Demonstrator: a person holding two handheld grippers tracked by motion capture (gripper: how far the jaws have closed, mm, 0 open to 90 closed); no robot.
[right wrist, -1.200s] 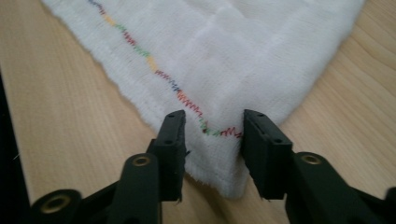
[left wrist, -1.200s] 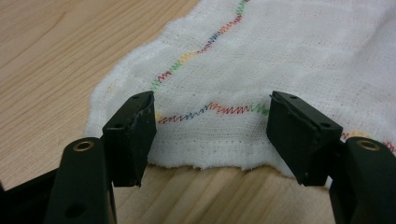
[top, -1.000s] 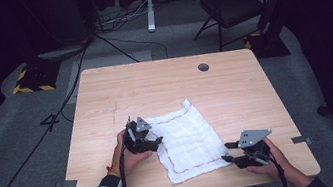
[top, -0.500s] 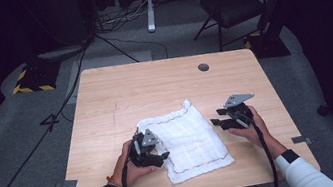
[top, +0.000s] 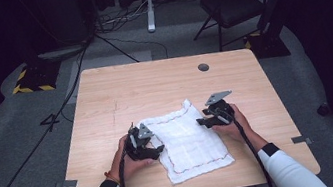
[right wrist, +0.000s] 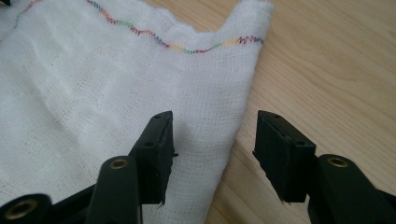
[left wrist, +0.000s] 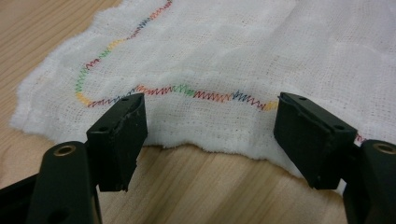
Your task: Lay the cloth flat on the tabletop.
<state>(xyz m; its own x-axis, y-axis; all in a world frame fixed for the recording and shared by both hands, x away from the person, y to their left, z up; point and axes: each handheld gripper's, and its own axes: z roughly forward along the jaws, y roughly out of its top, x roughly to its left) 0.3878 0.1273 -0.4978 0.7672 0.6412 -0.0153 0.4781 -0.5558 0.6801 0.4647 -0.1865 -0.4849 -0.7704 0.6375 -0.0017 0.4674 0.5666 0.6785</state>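
**Two open grippers at opposite edges of one cloth**

One white cloth with a multicoloured zigzag hem is laid flat near the front edge of the wooden table. A round grommet is seen near the table's far right corner; a chair stands beyond the far edge. No readable writing is noted. The left gripper is set at the cloth's left edge, jaws having just widened, nothing clamped. The right gripper straddles the right edge, jaws apart, nothing gripped.
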